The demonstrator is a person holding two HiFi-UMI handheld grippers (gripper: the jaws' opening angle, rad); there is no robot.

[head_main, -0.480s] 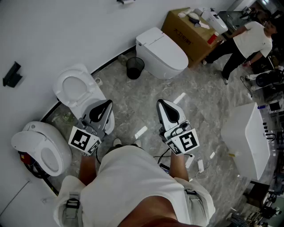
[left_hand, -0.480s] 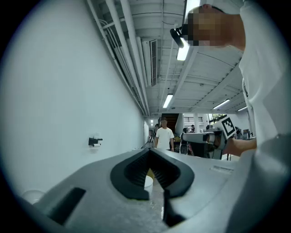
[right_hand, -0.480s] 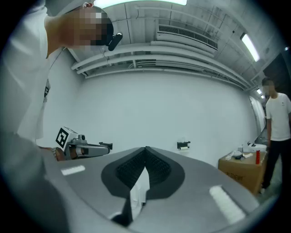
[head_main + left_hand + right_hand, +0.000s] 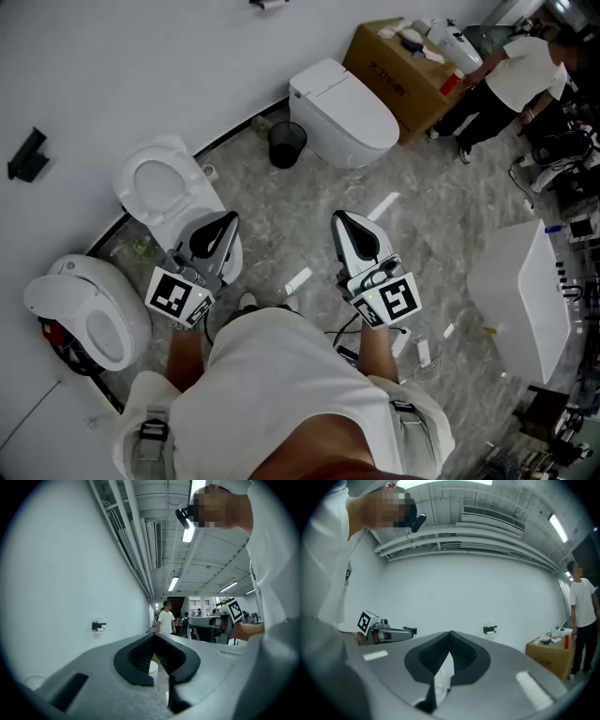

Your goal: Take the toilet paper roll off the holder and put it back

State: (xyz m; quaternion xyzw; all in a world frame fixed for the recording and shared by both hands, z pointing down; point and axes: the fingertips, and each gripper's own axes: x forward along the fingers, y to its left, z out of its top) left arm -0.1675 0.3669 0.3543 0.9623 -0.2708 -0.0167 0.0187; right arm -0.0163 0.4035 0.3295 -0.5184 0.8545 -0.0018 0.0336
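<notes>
While left gripper (image 4: 225, 219) and right gripper (image 4: 339, 218) hang closed and empty, roll (image 4: 490, 633) apparently sits on holder (image 4: 489, 629) on far wall (image 4: 454, 597) | step: approach not begun | next: likely reach, open jaws, grasp roll

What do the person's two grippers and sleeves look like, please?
Both the left gripper and the right gripper are tapered light-grey shells with black ribbed linings. Each carries a white cube with black square markers at its rear. A dark cable trails below the right one. The person wears a white short-sleeved top.
</notes>
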